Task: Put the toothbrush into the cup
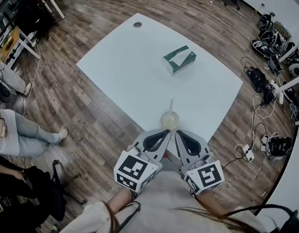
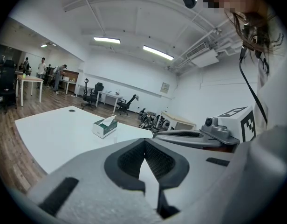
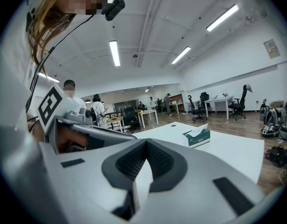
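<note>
A translucent cup stands near the front edge of the white table. A pale toothbrush stands in it, its handle sticking up out of the rim. My left gripper and right gripper are held side by side just short of the cup, close to my body. Both are shut with nothing between their pads. In the left gripper view the left gripper has its jaws together, and so does the right gripper in the right gripper view. Neither gripper view shows the cup.
A green and white tissue box sits mid-table, also seen as the tissue box and the tissue box. A round cable hole is at the far corner. Cables and gear lie on the floor at right; seated people are at left.
</note>
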Demonstrator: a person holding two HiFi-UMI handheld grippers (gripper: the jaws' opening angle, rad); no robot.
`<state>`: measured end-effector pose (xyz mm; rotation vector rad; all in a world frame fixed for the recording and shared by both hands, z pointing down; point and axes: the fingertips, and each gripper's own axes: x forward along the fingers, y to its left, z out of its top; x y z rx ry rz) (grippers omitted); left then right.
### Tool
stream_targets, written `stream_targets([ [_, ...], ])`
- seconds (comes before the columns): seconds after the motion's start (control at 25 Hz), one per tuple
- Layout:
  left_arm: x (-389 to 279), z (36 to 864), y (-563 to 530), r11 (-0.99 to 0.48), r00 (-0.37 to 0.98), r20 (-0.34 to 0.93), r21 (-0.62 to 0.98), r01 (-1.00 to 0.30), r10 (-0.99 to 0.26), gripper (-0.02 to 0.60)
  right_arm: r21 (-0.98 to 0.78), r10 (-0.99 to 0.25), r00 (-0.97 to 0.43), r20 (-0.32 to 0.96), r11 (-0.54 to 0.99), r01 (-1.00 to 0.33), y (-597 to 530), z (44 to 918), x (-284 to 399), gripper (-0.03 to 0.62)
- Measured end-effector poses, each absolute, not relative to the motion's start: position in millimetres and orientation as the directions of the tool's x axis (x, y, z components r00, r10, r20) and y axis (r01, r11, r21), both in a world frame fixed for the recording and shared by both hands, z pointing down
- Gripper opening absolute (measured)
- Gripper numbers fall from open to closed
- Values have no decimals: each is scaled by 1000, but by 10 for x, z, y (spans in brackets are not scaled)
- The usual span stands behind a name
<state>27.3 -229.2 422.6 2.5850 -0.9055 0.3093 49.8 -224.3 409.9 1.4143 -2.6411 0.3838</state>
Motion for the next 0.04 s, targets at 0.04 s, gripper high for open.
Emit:
stream_targets([
  [0.04, 275, 4222, -2294, -719, 768, 325, 281, -636, -552, 8, -164, -800, -555, 225, 531, -831, -2244, 4099, 499, 17],
])
